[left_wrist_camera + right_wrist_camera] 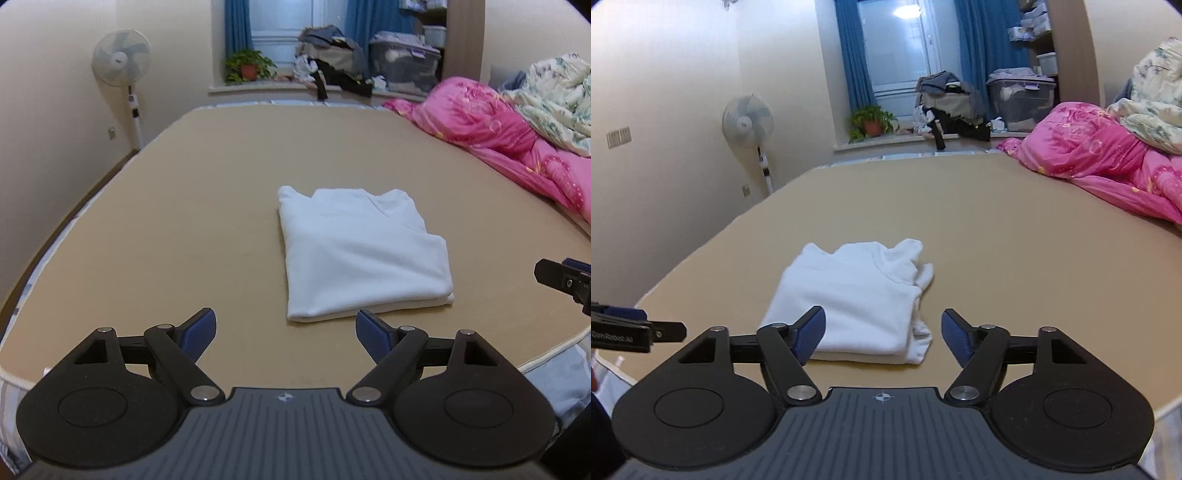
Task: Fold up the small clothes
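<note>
White folded garment [364, 254] lying mid-bed on the tan sheet [184, 206], its underside layers hidden, my left gripper [285, 330] spread wide and empty, my right gripper [883, 332] likewise spread, touching nothing, garment's near edge partly behind its left finger.

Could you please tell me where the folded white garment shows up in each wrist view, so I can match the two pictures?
Left wrist view: the folded white garment lies on the tan bed, right of centre, just beyond the open left gripper.
Right wrist view: the garment lies left of centre, just ahead of the open right gripper.
Shared landmark: the standing fan by the left wall.
</note>
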Action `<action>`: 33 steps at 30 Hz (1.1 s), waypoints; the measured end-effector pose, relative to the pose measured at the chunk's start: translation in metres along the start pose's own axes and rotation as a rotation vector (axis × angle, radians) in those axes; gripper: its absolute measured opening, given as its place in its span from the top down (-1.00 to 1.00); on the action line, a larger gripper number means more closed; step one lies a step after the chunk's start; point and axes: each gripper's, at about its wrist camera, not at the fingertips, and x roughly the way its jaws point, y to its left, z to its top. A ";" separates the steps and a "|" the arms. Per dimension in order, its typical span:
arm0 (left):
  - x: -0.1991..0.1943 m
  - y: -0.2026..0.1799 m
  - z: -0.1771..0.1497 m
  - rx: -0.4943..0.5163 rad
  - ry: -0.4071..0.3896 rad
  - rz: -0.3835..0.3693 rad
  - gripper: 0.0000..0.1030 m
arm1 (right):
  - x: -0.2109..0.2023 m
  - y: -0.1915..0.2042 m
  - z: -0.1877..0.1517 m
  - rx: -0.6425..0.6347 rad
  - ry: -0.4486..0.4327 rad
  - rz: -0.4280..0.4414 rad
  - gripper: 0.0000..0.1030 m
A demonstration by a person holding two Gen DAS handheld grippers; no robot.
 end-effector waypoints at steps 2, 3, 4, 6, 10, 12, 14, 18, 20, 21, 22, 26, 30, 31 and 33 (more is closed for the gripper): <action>0.000 -0.004 -0.009 0.005 -0.008 0.007 -0.88 | -0.004 0.006 -0.004 0.015 -0.006 -0.008 -0.50; 0.002 -0.005 -0.012 0.004 0.000 0.016 -0.88 | -0.003 0.008 -0.005 0.023 -0.002 -0.003 -0.50; 0.004 -0.007 -0.013 0.002 0.005 0.027 -0.88 | 0.001 0.011 -0.008 0.024 0.003 0.001 -0.50; 0.004 -0.011 -0.012 0.005 -0.018 0.020 -0.88 | 0.009 0.016 -0.009 0.005 0.012 -0.002 -0.50; 0.019 -0.016 -0.011 0.002 -0.023 0.000 -0.88 | 0.025 0.022 -0.012 0.003 0.033 -0.021 -0.50; 0.026 -0.016 -0.010 -0.009 -0.015 -0.002 -0.88 | 0.036 0.021 -0.012 0.015 0.056 -0.022 -0.50; 0.033 -0.015 -0.009 -0.032 -0.008 -0.001 -0.88 | 0.045 0.020 -0.011 0.029 0.070 -0.028 -0.50; 0.046 -0.018 -0.005 -0.038 0.021 0.037 -0.88 | 0.057 0.020 -0.013 0.031 0.101 -0.023 -0.50; 0.049 -0.018 -0.004 -0.044 0.036 0.029 -0.88 | 0.061 0.020 -0.014 0.029 0.109 -0.018 -0.50; 0.049 -0.018 -0.004 -0.053 0.039 0.016 -0.88 | 0.063 0.021 -0.014 0.029 0.113 -0.015 -0.50; 0.050 -0.017 -0.004 -0.064 0.044 0.008 -0.88 | 0.065 0.022 -0.014 0.028 0.119 -0.013 -0.50; 0.051 -0.017 -0.004 -0.074 0.046 0.003 -0.91 | 0.069 0.025 -0.016 0.017 0.136 -0.005 -0.50; 0.048 -0.018 -0.003 -0.079 0.038 -0.015 -0.97 | 0.070 0.029 -0.016 -0.004 0.138 -0.004 -0.50; 0.047 -0.019 -0.003 -0.076 0.033 -0.014 -0.97 | 0.070 0.029 -0.016 -0.008 0.139 -0.004 -0.50; 0.046 -0.020 -0.004 -0.069 0.026 -0.017 -0.98 | 0.069 0.030 -0.016 -0.014 0.139 -0.003 -0.50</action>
